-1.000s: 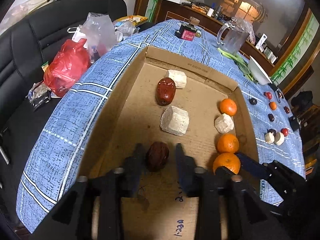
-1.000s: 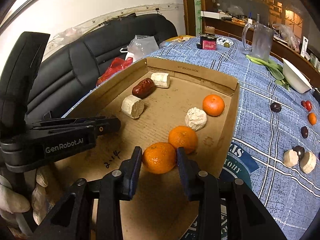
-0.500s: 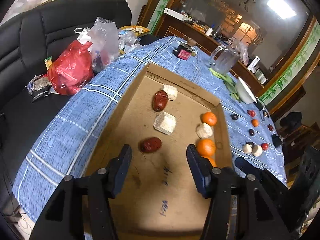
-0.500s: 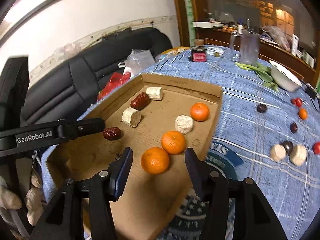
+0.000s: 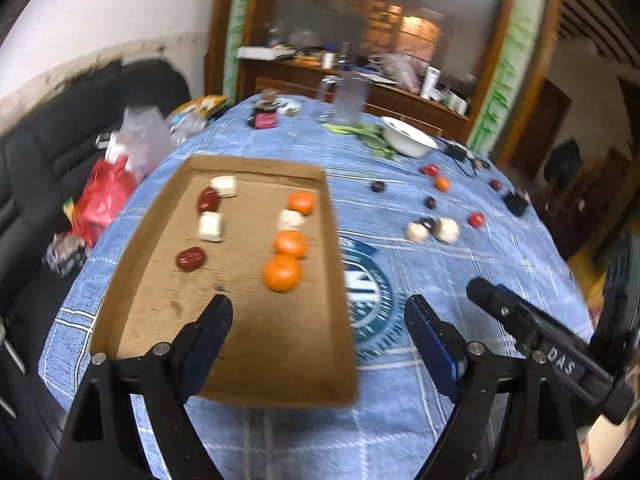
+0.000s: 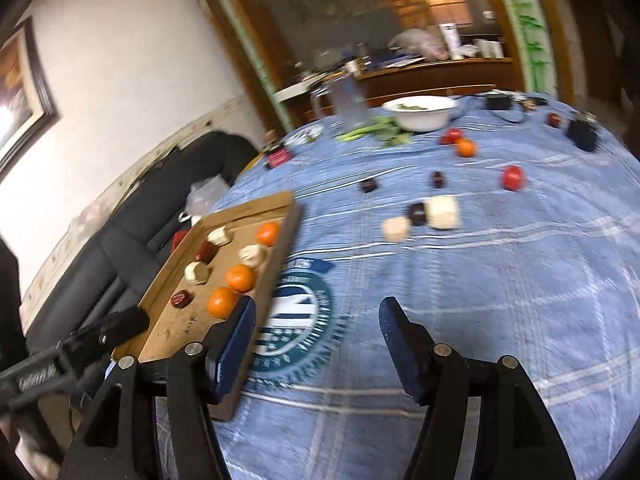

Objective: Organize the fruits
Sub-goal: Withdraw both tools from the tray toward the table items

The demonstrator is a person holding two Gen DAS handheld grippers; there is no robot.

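Both grippers hang above the round table [image 5: 460, 280] draped in a blue checked cloth, jaws spread wide and holding nothing. Left gripper [image 5: 318, 320] is raised over the near end of the shallow brown cardboard tray [image 5: 132, 264], angled down toward it, one finger above the tray floor and the other above the cloth's round teal emblem [image 5: 370, 288]. Right gripper [image 6: 318, 334] points past the tray's right wall toward the middle of the table. Inside the tray, three oranges [image 5: 282, 272] and a pale chunk line the right side; two dark red dates [image 5: 191, 259] and two pale cut chunks [image 5: 211, 227] line the left. More loose fruit [image 6: 513, 177] lies scattered on the cloth well apart from the tray: pale chunks, dark dates, red pieces and a small orange one, short of a white bowl [image 6: 420, 112].
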